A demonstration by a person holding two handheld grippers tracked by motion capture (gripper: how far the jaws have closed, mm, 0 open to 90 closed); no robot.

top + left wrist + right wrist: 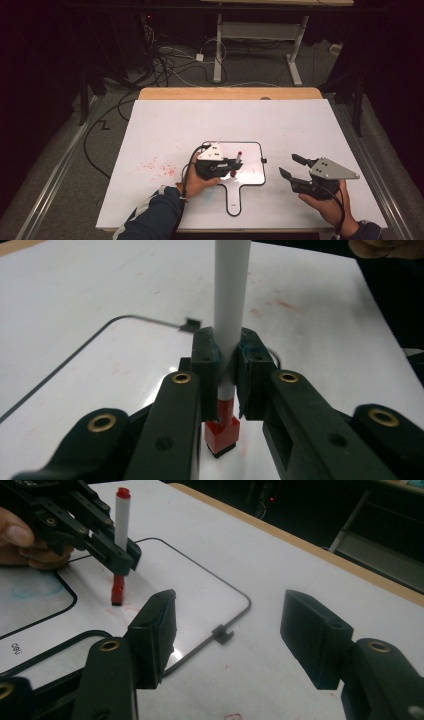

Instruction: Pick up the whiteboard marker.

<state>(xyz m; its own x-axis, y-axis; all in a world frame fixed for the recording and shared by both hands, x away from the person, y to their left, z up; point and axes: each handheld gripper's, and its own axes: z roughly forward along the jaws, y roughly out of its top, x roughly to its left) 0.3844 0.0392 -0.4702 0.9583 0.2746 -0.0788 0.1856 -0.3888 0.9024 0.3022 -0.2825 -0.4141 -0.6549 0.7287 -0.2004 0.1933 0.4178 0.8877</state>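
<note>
A whiteboard marker with a smooth white cylindrical barrel stands upright, its red square-ended eraser end down on a small handheld whiteboard. The left hand-held gripper is clamped on the barrel, its black pads pressing it from both sides just above the red block. The whiteboard is glossy white with a thin black rim, rounded corners and a short paddle handle toward the person; a small black clip juts from its edge. Faint pink smears show on the board around the marker's foot. The board lies on a matte white surface whose far edge shows a strip of pale wood; a scatter of red specks marks it left of the board. The right hand-held gripper hovers well apart to the right of the board, its jaws standing open and holding nothing. Wide bare room lies beyond the board toward the far edge.
</note>
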